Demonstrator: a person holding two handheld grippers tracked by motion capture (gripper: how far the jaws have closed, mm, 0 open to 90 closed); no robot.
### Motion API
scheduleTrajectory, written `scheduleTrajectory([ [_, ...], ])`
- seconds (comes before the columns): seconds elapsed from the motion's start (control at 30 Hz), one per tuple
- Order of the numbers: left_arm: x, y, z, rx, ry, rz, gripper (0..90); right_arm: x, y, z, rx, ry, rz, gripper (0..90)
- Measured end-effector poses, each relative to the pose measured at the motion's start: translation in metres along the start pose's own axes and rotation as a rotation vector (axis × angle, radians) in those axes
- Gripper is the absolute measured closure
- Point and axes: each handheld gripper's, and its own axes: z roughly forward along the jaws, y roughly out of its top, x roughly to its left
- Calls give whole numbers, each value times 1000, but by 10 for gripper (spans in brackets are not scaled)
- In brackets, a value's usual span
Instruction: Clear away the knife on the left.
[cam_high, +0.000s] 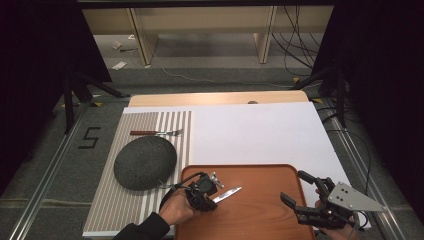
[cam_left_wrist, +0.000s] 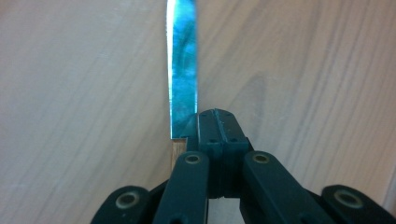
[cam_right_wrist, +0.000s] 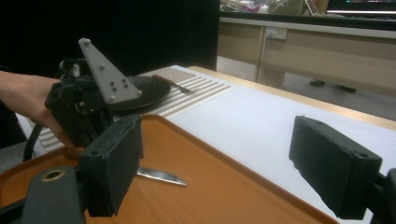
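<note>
A table knife (cam_high: 227, 193) with a shiny blade (cam_left_wrist: 183, 70) and a wooden handle points right over the brown wooden tray (cam_high: 260, 215). My left gripper (cam_high: 213, 197) is shut on the knife's handle, its jaws (cam_left_wrist: 217, 126) closed together beside the blade's base. The blade (cam_right_wrist: 161, 176) lies low over the tray floor (cam_right_wrist: 224, 196); whether it touches I cannot tell. My right gripper (cam_high: 294, 186) stands open at the tray's right edge, nothing between its pads (cam_right_wrist: 116, 163).
A dark round plate (cam_high: 145, 162) sits on a striped placemat (cam_high: 112, 200) left of the tray, with a fork (cam_high: 157, 132) behind it. A white board (cam_high: 260, 135) covers the table beyond the tray.
</note>
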Motion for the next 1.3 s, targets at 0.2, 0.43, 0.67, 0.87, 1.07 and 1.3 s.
scheduleTrajectory([
  [0.2,1,7,4,-36,12,14,899,0,0,0,6,0,-1,185],
  [0.43,10,15,6,-52,36,-27,899,0,0,0,4,2,-1,185],
  [0.67,17,4,-1,-34,35,-61,899,0,0,0,0,1,-1,185],
  [0.87,23,-15,-11,-14,22,-81,899,-1,0,0,-1,0,0,185],
  [1.07,29,-28,-17,-14,1,-97,899,0,0,0,4,0,-3,185],
  [1.3,37,-41,-25,3,13,-111,899,-1,0,0,0,-1,2,185],
])
